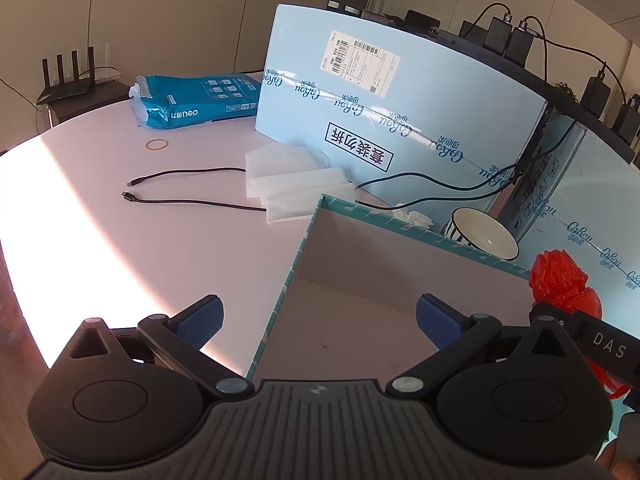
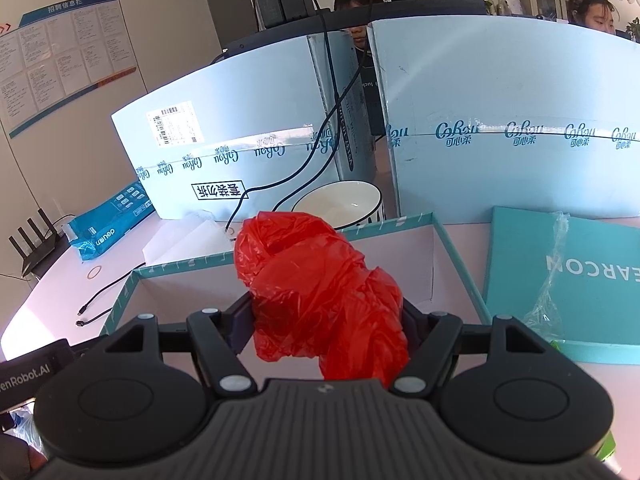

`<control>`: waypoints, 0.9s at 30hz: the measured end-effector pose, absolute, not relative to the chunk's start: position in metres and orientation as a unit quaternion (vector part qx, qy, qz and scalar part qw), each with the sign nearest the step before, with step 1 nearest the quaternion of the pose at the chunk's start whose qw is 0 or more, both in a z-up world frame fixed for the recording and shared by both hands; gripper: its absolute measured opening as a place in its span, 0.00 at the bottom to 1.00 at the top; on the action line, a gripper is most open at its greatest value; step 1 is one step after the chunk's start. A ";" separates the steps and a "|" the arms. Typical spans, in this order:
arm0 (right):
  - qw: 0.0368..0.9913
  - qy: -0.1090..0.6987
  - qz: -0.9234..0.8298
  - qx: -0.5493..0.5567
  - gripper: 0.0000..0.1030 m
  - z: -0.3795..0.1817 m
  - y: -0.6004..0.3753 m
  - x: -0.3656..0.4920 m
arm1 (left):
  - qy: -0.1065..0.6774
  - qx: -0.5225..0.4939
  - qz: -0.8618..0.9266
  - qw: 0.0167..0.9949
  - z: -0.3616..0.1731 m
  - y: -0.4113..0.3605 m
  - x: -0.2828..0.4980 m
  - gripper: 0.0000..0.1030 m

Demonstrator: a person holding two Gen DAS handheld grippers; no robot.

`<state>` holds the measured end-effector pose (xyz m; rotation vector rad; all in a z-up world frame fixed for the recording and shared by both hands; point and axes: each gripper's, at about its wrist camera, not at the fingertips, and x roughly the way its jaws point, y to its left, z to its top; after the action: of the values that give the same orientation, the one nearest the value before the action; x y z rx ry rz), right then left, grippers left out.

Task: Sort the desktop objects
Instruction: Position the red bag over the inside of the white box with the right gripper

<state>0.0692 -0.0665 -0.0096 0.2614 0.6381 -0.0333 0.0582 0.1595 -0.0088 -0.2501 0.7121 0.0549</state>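
Right gripper (image 2: 326, 320): we see it clamped on red bag (image 2: 320, 288) above box (image 2: 460, 264) | left gripper (image 1: 318, 320): wide apart, empty, over box's left wall | bowl (image 2: 340, 204), cables (image 1: 192, 200), foam (image 1: 292, 184) behind box.

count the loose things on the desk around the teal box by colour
red: 1, plastic bag held in right gripper
white: 2, foam sheets, bowl
black: 1, cable
blue: 1, paper pack
tan: 1, rubber band
total: 6

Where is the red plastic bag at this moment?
The red plastic bag is clamped in the right gripper, held over the open teal-edged box, in front of the white bowl. In the left wrist view it shows at the far right.
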 end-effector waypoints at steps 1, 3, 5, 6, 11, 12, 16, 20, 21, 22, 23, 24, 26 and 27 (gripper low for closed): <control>0.941 0.314 -0.015 0.127 0.71 -0.010 -0.066 0.070 | 0.349 -0.120 0.027 0.929 -0.009 0.159 0.059 1.00; 0.940 0.315 -0.014 0.126 0.71 -0.011 -0.065 0.070 | 0.351 -0.118 0.027 0.929 -0.010 0.158 0.060 1.00; 0.940 0.317 -0.012 0.126 0.71 -0.012 -0.065 0.071 | 0.352 -0.119 0.030 0.928 -0.010 0.158 0.061 1.00; 0.940 0.318 -0.013 0.126 0.71 -0.012 -0.065 0.071 | 0.352 -0.120 0.032 0.928 -0.010 0.158 0.062 1.00; 0.937 0.324 -0.015 0.130 0.71 -0.016 -0.065 0.073 | 0.351 -0.121 0.035 0.928 -0.010 0.157 0.064 1.00; 0.936 0.326 -0.015 0.131 0.71 -0.017 -0.065 0.074 | 0.351 -0.120 0.034 0.928 -0.011 0.156 0.064 1.00; 0.933 0.334 -0.010 0.134 0.71 -0.020 -0.063 0.076 | 0.353 -0.118 0.033 0.928 -0.012 0.155 0.065 1.00; 0.932 0.338 -0.008 0.132 0.71 -0.022 -0.061 0.077 | 0.355 -0.122 0.037 0.926 -0.013 0.157 0.066 1.00; 0.931 0.339 -0.007 0.131 0.71 -0.022 -0.060 0.078 | 0.356 -0.123 0.038 0.926 -0.013 0.158 0.066 1.00; 0.931 0.341 -0.007 0.131 0.71 -0.023 -0.060 0.078 | 0.357 -0.123 0.039 0.925 -0.013 0.158 0.066 1.00; 0.930 0.343 -0.006 0.131 0.71 -0.024 -0.059 0.079 | 0.357 -0.124 0.039 0.925 -0.013 0.158 0.066 1.00; 0.929 0.345 -0.005 0.131 0.71 -0.024 -0.059 0.079 | 0.357 -0.124 0.040 0.925 -0.014 0.159 0.067 1.00; 0.928 0.348 -0.004 0.132 0.71 -0.026 -0.058 0.080 | 0.358 -0.124 0.040 0.925 -0.014 0.159 0.067 1.00; 0.927 0.350 -0.004 0.132 0.71 -0.027 -0.058 0.081 | 0.359 -0.124 0.040 0.924 -0.014 0.159 0.067 1.00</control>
<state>0.0805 -0.0581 -0.0269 0.2710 0.7174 -0.0083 0.0674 0.1588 -0.0143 -0.2536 0.7370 0.0817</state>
